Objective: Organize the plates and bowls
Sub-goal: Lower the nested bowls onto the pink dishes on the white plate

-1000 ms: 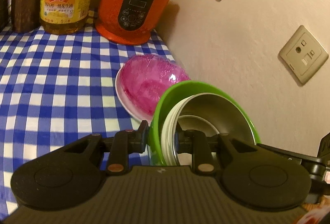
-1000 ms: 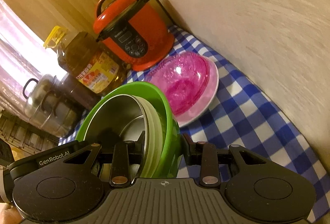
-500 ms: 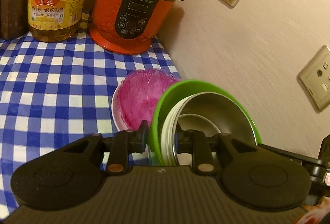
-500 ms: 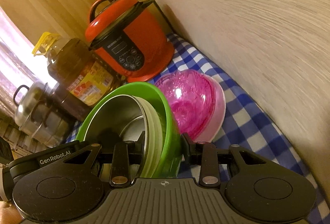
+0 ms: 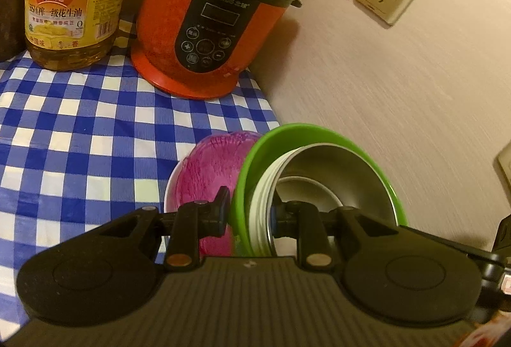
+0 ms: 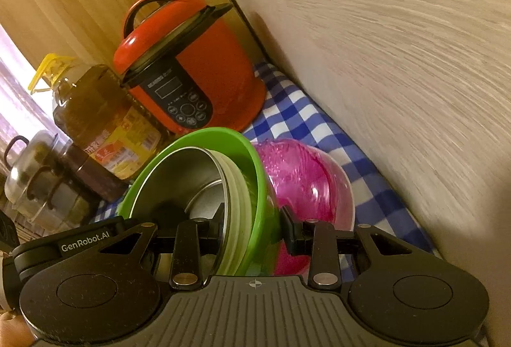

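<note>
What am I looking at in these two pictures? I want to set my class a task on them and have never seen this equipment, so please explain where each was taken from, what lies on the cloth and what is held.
No robot: a person holds a two-finger gripper in each hand, each with a camera looking along its fingers. One picture is from the left gripper, the other from the right gripper. Both clamp opposite sides of a nested stack: a green bowl, white plates and a steel bowl. On the checked cloth lie a pink bowl on a white plate, a red cooker and an oil bottle.
</note>
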The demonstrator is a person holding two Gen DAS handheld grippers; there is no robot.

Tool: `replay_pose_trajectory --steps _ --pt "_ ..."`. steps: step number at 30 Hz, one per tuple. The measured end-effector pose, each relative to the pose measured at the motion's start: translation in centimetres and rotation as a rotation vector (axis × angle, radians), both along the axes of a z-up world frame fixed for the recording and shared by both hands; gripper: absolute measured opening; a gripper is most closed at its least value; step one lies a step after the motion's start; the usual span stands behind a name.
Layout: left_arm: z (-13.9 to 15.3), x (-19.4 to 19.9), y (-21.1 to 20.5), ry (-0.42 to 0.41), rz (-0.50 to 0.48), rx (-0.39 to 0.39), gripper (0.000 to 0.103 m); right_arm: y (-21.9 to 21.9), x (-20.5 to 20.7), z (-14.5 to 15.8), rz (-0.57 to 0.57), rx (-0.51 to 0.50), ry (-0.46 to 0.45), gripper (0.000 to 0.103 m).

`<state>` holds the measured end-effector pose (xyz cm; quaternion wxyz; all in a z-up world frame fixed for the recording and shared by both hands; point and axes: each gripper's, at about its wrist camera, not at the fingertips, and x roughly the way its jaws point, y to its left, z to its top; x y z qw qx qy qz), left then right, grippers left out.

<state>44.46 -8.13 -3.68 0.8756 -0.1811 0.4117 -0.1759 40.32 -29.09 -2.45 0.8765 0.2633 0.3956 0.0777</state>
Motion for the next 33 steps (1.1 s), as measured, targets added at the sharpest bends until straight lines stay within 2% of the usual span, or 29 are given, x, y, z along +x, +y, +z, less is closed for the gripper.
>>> replay_pose_trajectory --steps 18,33 --pt "-2.9 3.7 -0.8 0.015 0.032 0.019 0.021 0.0 4.2 -3.3 0.023 -0.014 0.009 0.034" --pt "-4.3 4.6 -1.3 0.014 0.03 0.03 0.021 -0.4 4.9 -4.9 0.016 -0.025 0.026 0.034"
